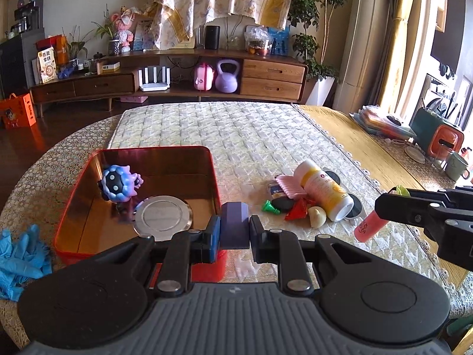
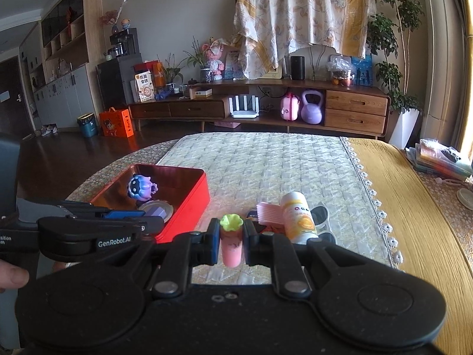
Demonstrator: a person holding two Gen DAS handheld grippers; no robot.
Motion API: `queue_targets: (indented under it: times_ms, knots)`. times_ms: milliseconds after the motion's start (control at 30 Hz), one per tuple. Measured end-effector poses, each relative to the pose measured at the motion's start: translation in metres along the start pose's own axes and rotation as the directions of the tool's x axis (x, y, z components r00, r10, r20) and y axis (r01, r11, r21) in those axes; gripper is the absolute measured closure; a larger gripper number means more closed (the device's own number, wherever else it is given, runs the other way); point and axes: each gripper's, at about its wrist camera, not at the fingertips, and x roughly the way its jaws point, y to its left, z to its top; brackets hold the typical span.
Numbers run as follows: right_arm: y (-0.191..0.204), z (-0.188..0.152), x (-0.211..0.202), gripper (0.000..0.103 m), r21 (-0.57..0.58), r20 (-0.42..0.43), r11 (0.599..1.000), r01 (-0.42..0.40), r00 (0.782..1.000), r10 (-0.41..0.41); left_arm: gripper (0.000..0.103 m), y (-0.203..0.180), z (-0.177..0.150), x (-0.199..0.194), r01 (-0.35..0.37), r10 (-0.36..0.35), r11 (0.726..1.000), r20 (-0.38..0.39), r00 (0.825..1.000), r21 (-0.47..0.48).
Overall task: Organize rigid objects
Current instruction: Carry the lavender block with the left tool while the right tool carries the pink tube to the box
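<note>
Left gripper (image 1: 235, 230) clamps purple block (image 1: 235, 224) beside red tin (image 1: 74, 207); right gripper (image 2: 231, 242) clamps pink tube (image 2: 232, 250)

landmark: wooden sideboard (image 2: 260, 106) | on its open shelf: white router (image 2: 244, 108), pink toy case (image 2: 288, 108), purple kettlebell (image 2: 311, 107) | on its top: black speaker (image 2: 297, 68) | above it: floral cloth (image 2: 298, 14) | left of it, on floor: orange gift box (image 2: 116, 122) | right of it: potted tree (image 2: 397, 44)
</note>
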Motion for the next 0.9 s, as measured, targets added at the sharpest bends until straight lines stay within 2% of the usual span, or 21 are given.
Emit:
queue_targets:
  times_ms: [467,667,900]
  knots:
    - [0.048,0.020,0.033,0.088,-0.071,-0.013,0.995,-0.075,0.997,0.074,0.082,0.064,0.012,-0.006,-0.071,0.071,0.996,-0.001,0.997,-0.045]
    - [0.060,0.038,0.060,0.088,-0.077,-0.018,0.989,-0.125,0.992,0.124,0.082,0.096,0.016,0.013,-0.098,0.095,0.993,-0.042,0.995,-0.066]
    - [0.069,0.048,0.115,0.088,-0.099,-0.067,0.990,-0.104,0.993,0.098,0.082,0.118,0.013,0.041,-0.147,0.141,0.987,-0.097,0.985,-0.059]
